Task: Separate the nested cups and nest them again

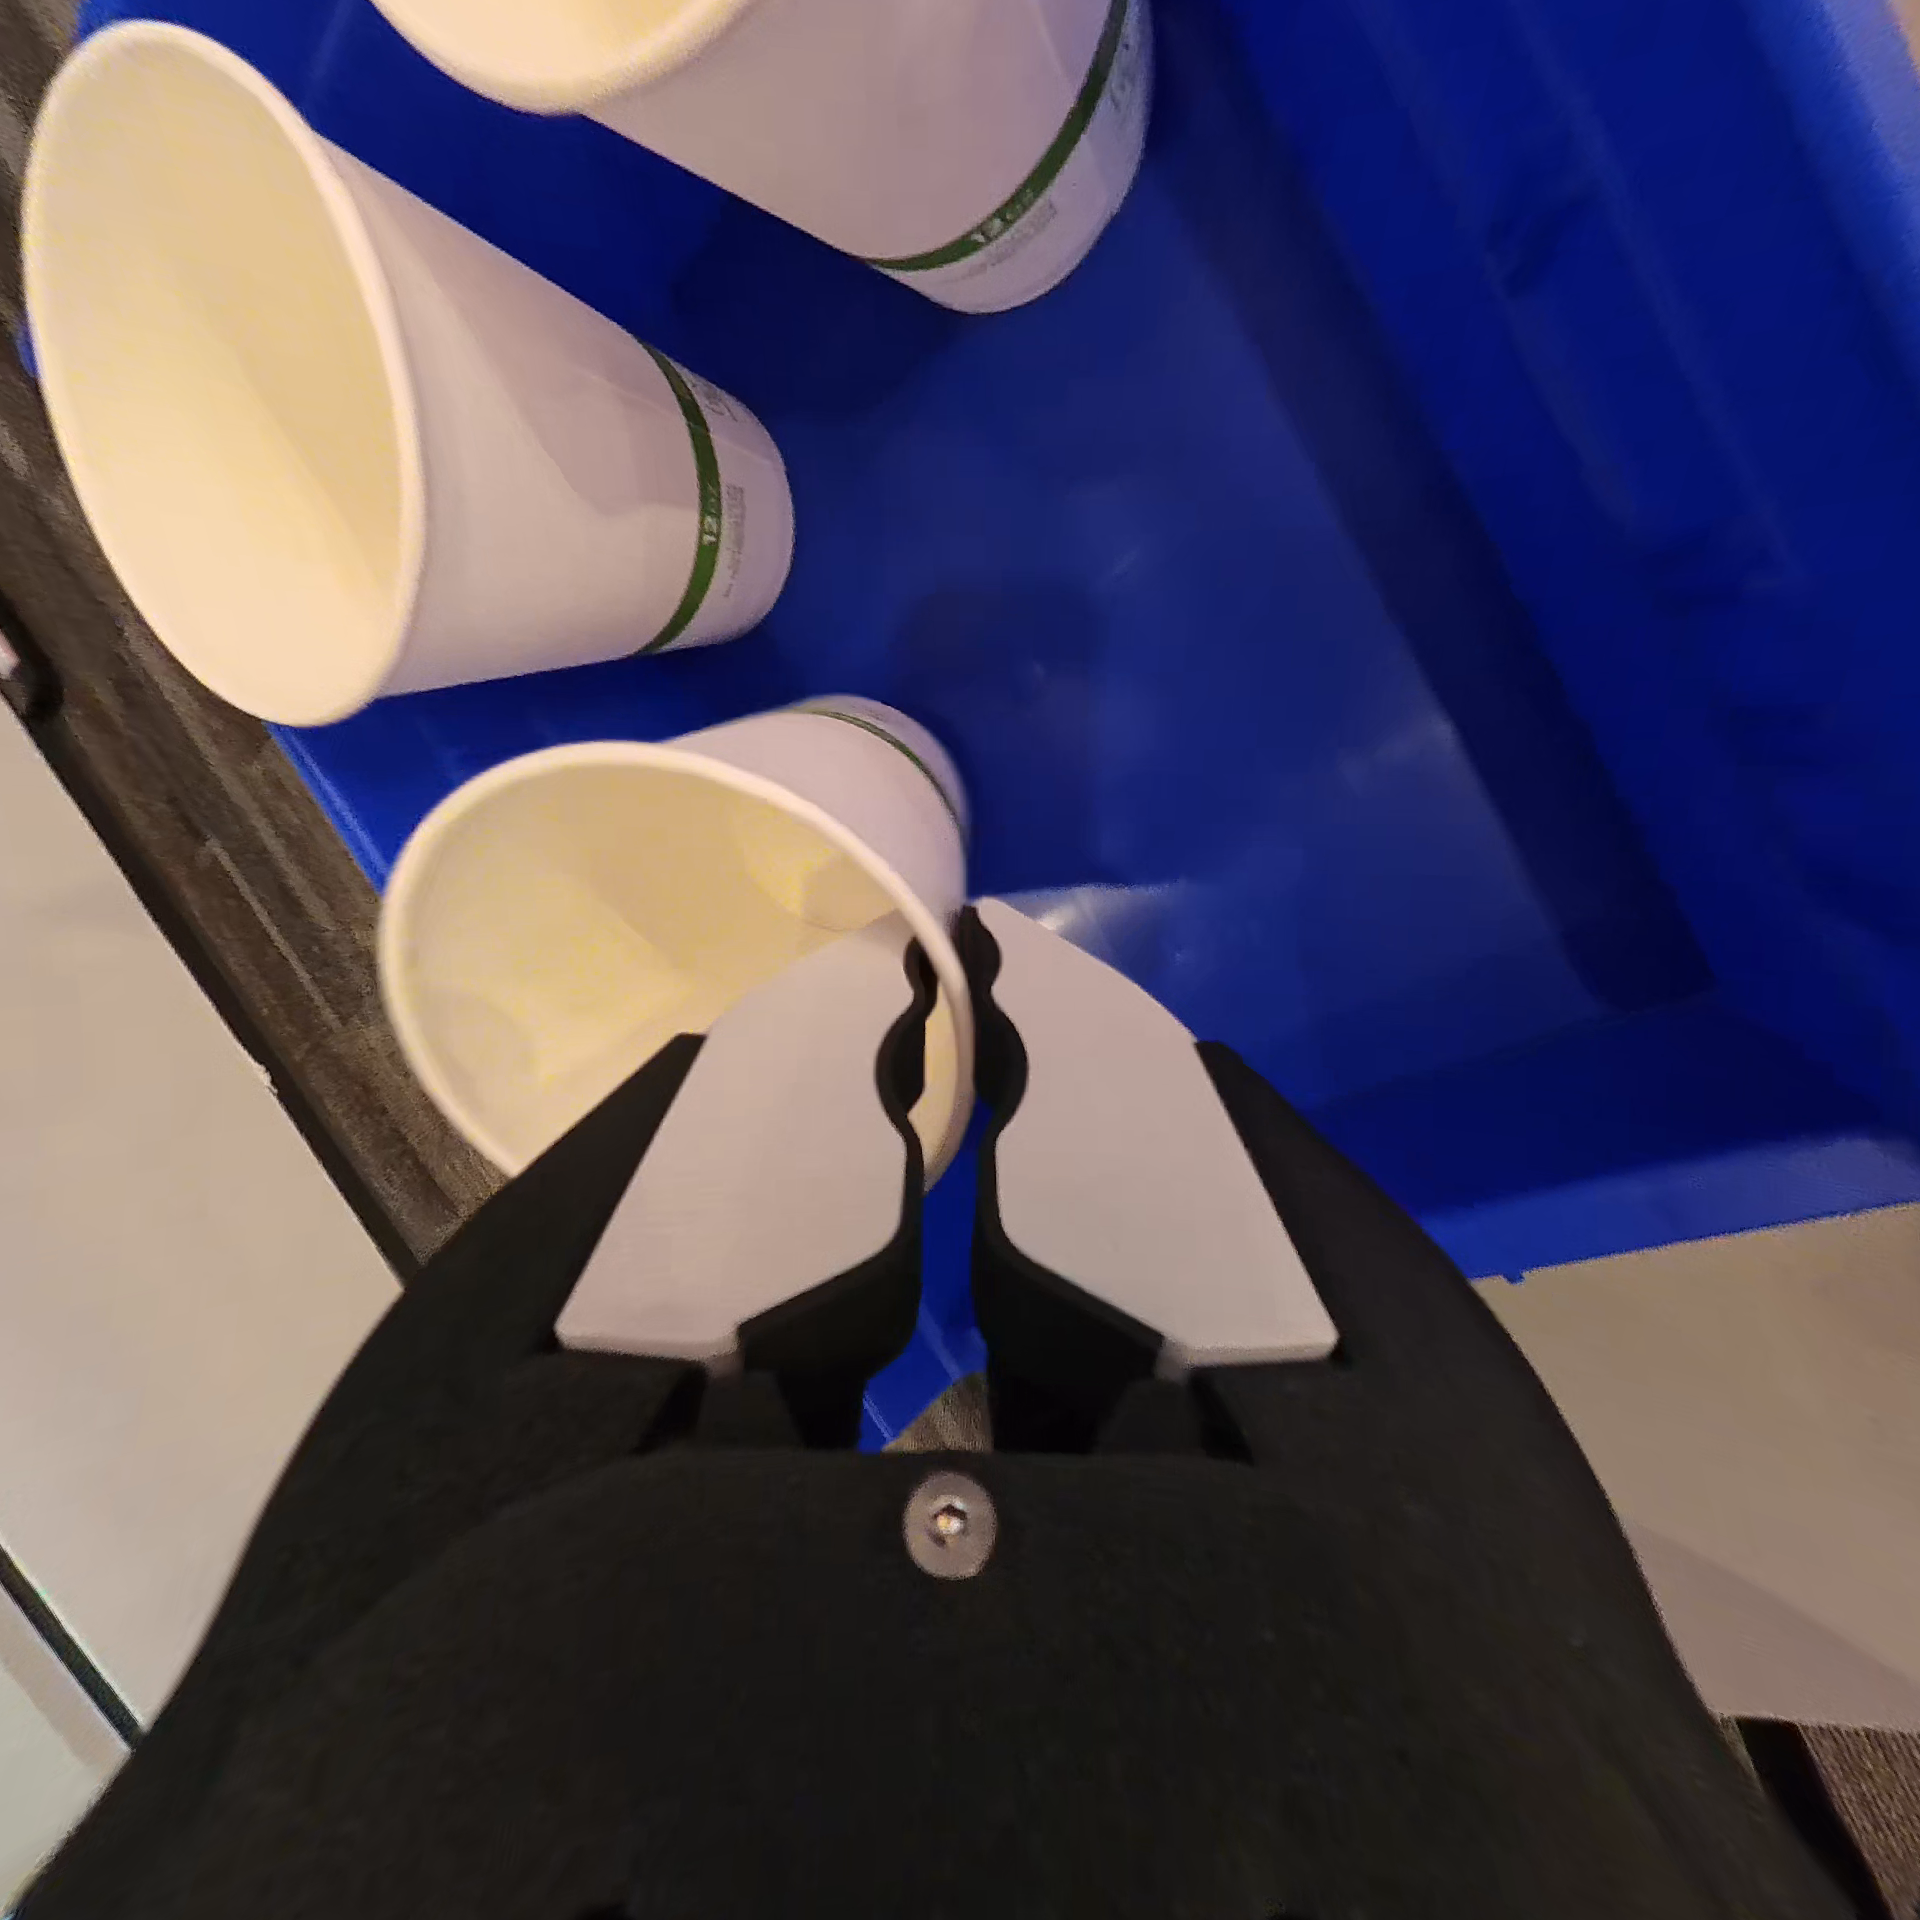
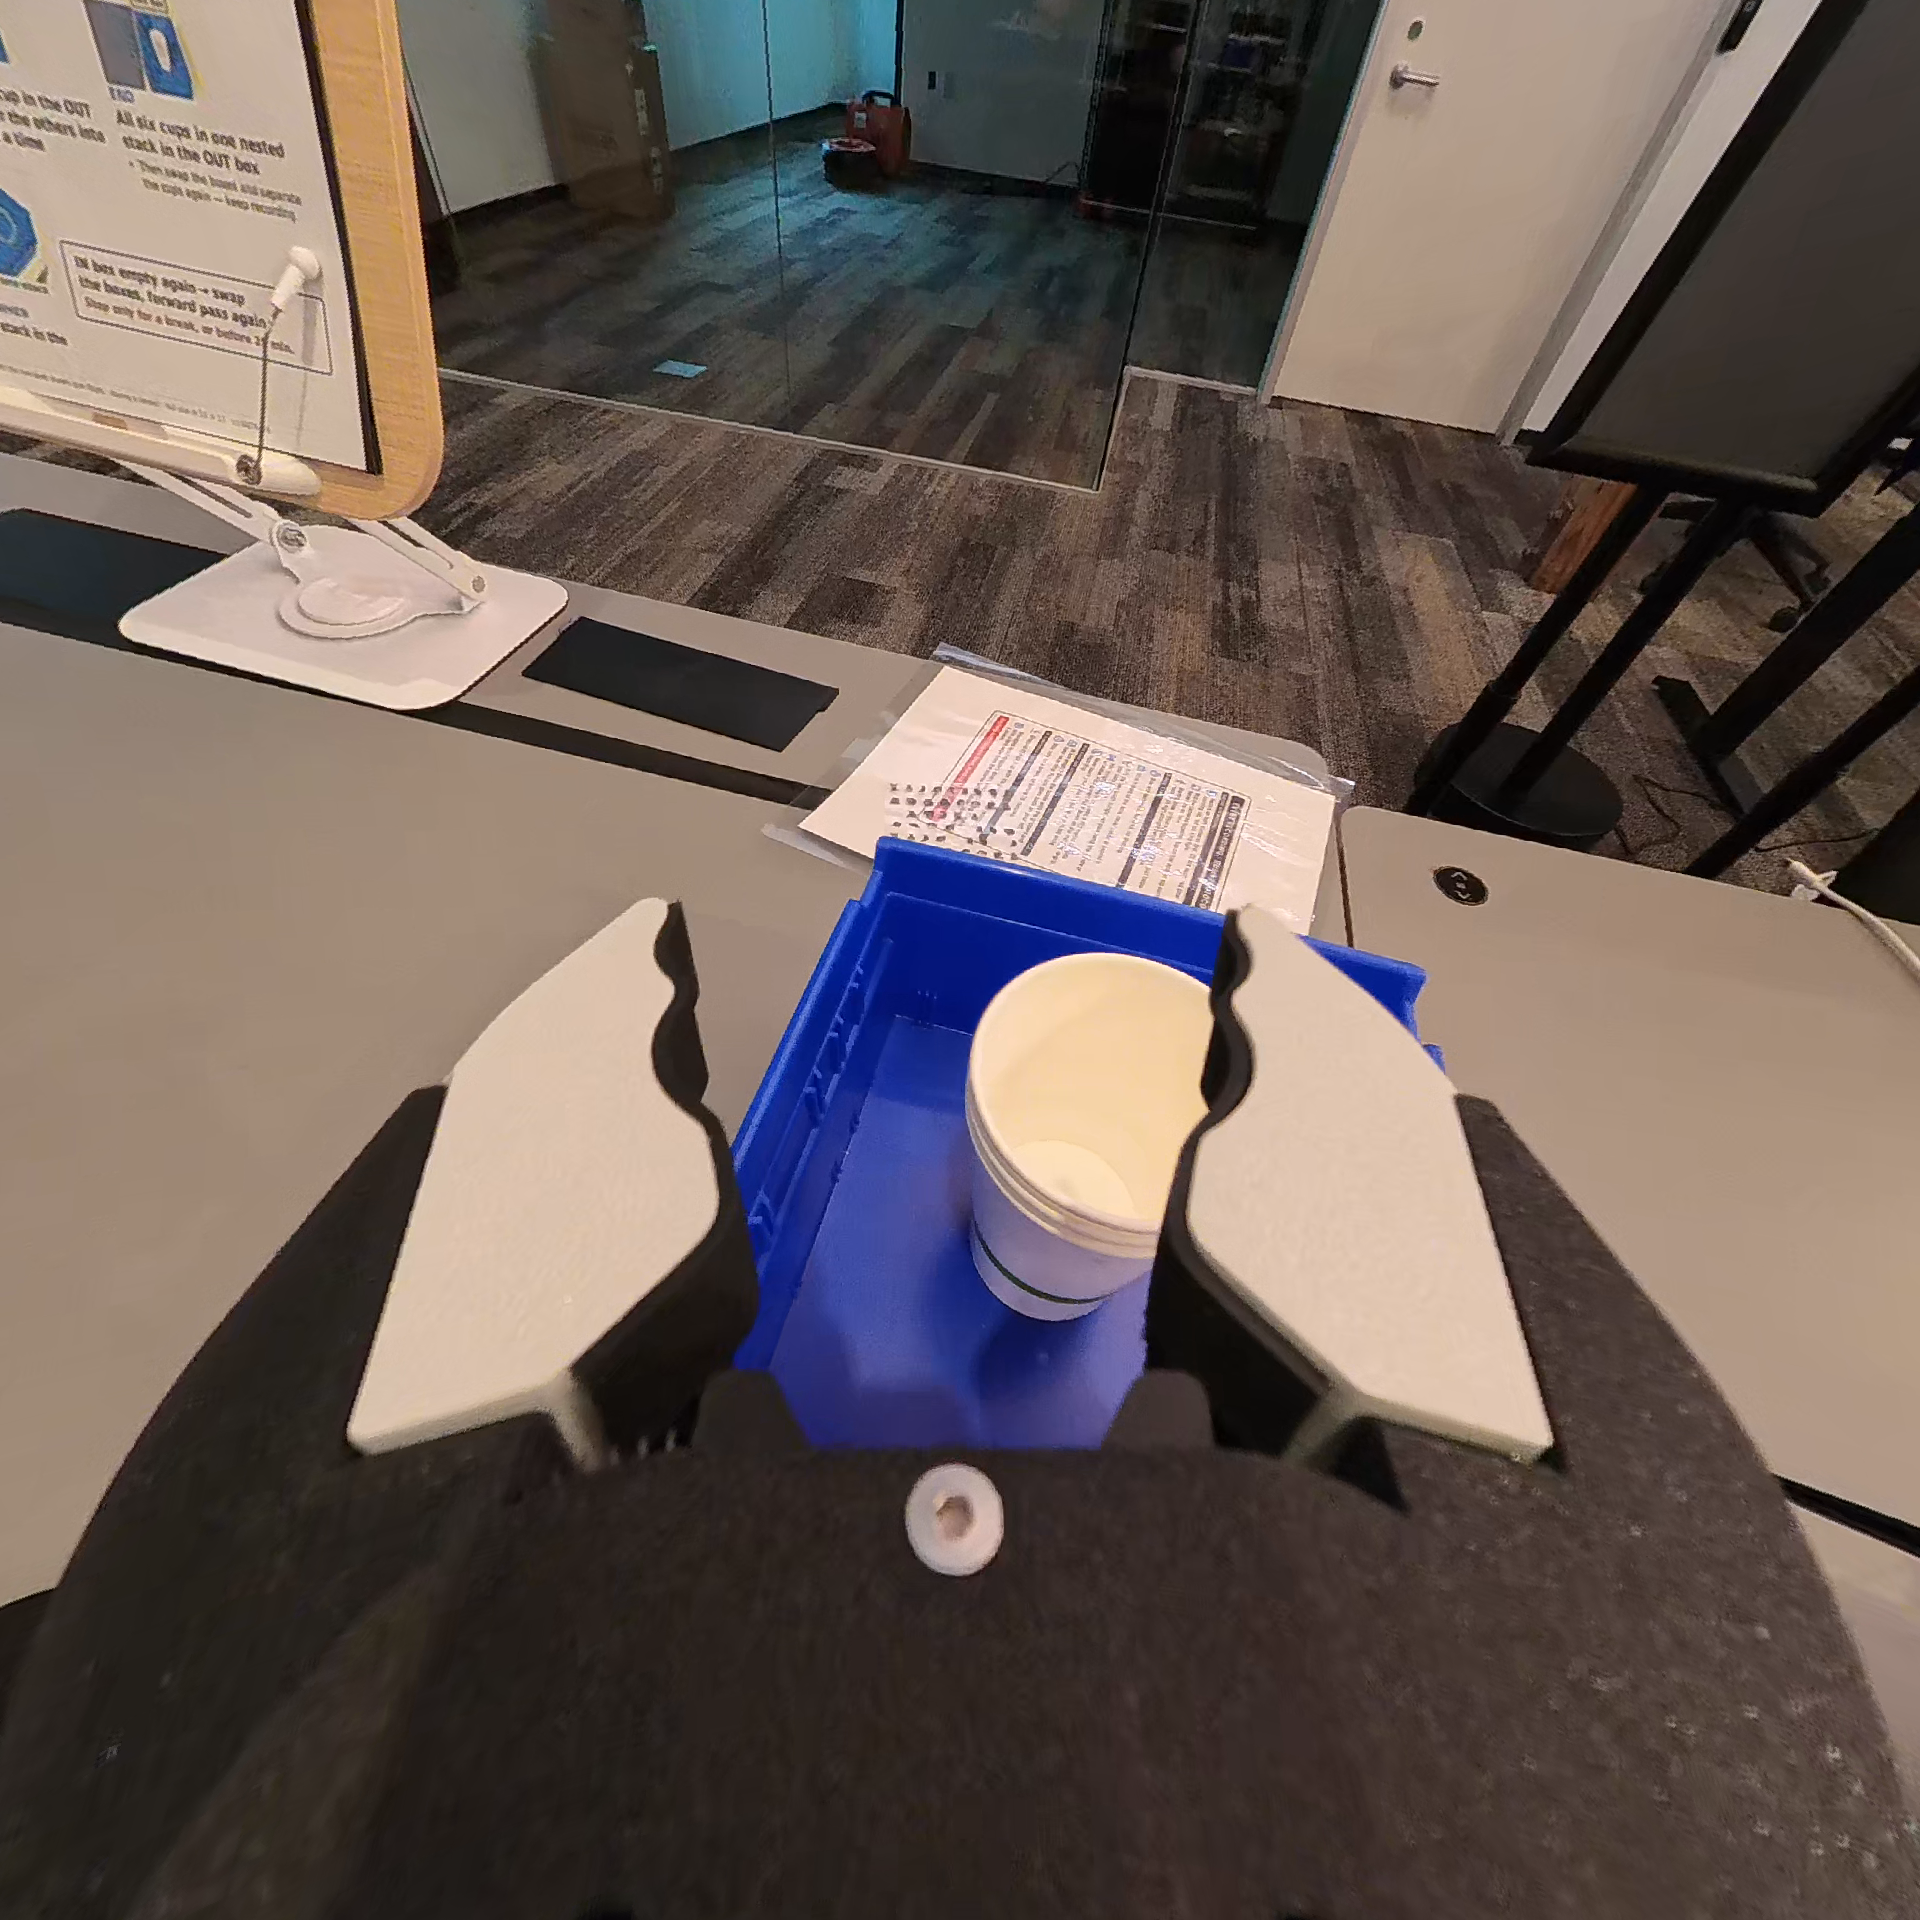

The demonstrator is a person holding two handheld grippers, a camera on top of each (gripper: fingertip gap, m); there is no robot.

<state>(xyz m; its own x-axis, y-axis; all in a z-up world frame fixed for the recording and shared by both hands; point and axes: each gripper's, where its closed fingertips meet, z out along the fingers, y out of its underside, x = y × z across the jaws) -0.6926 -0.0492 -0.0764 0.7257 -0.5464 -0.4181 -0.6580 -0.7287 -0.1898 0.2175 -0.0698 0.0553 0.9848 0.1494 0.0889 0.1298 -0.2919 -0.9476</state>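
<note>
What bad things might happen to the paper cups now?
1. The left gripper pinches only the thin rim of one cup, so the rim may crease or the cup may slip out.
2. Two loose cups stand close by in the blue bin; a swing could knock them over.
3. The right gripper is open near the nested stack and could tip it.

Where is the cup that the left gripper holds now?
In the left wrist view, the held paper cup is low in the blue bin, nearest the camera, pinched at its rim by the left gripper, beside two other cups.
</note>
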